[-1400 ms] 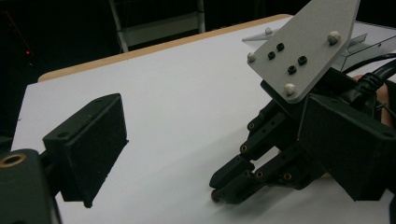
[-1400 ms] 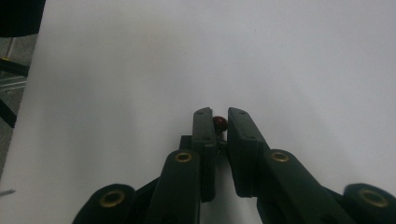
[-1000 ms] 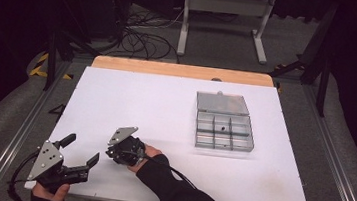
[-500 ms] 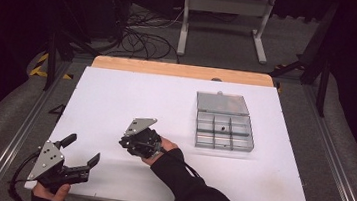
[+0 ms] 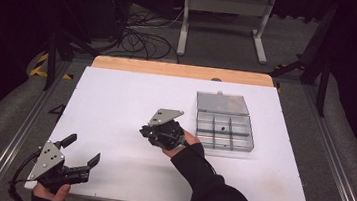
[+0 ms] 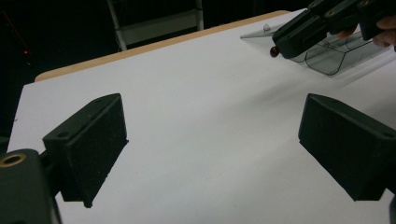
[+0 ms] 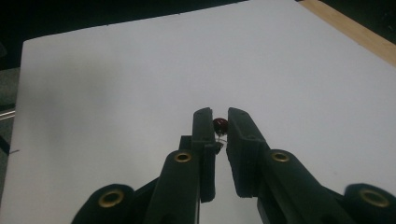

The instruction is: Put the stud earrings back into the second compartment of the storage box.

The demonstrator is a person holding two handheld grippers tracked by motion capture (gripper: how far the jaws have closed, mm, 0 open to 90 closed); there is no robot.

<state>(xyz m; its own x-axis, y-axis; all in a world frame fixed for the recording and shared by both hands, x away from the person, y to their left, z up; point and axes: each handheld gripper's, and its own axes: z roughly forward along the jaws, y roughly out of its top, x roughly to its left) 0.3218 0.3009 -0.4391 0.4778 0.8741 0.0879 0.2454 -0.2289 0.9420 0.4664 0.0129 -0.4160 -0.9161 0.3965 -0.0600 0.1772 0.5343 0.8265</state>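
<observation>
Dark floor, a tangle of cables (image 5: 138, 36) and a metal stand (image 5: 225, 15) sit behind the white table (image 5: 116, 99), which has a wooden strip along its far edge. From the high view, a clear compartment box (image 5: 223, 130) lies open on the table's right half, lid flipped back, with a small dark item in one middle cell. Just left of it the right gripper (image 5: 147, 133) hangs above the table in a hand (image 5: 182, 141), dark sleeve running off the bottom edge. Down at the near left corner the left gripper (image 5: 81, 155) rests low, jaws spread wide with nothing between them.

Over to the left gripper view: its two black pads (image 6: 88, 144) stand far apart over bare white table. Up at top right, the right gripper (image 6: 276, 49) pokes in with a small dark red bead (image 6: 274, 51) at its tip, the clear box (image 6: 327, 53) behind it.

Now the right gripper view: the jaws are nearly closed, pinching the red bead (image 7: 220, 125) right at the tips, with a thin wire visible beneath the bead, above plain white table (image 7: 116, 84).
</observation>
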